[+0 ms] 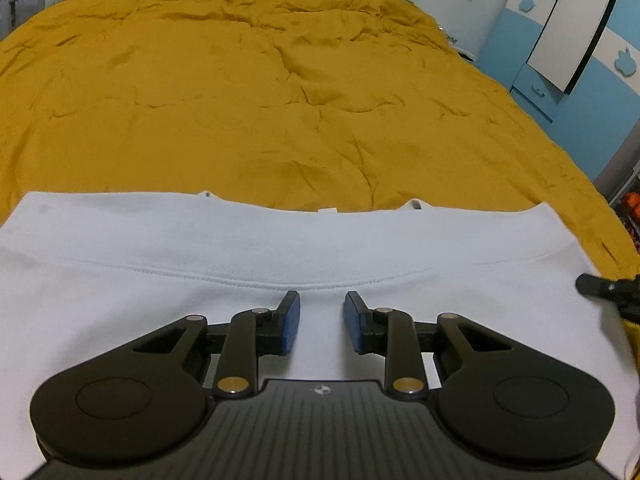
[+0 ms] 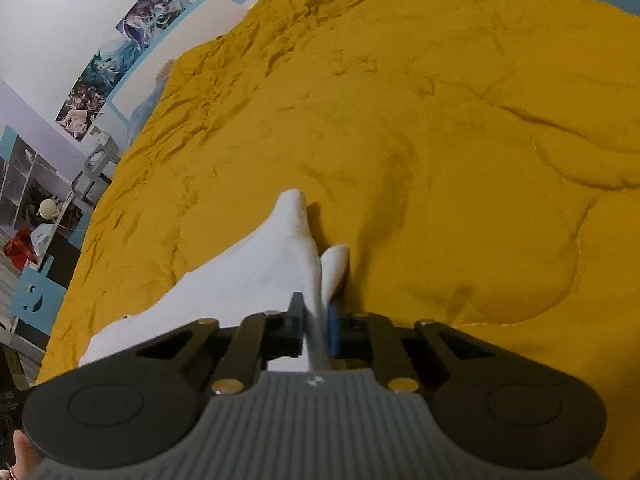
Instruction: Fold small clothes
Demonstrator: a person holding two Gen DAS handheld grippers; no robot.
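Mustard bed (image 1: 280, 80) carries a white shirt (image 1: 240, 248), hem running crosswise; left gripper (image 1: 322, 312) jaws apart above it, right gripper (image 2: 316, 320) clamped on its edge

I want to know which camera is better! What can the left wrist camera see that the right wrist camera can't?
Only the left wrist view shows the left gripper, jaws apart above the flat white garment, its stitched hem, and the blue and white wardrobe.

Only the right wrist view shows the right gripper shut on a raised fold of that garment, plus posters on the wall.

Both show the mustard yellow bedcover with the white garment lying on it.
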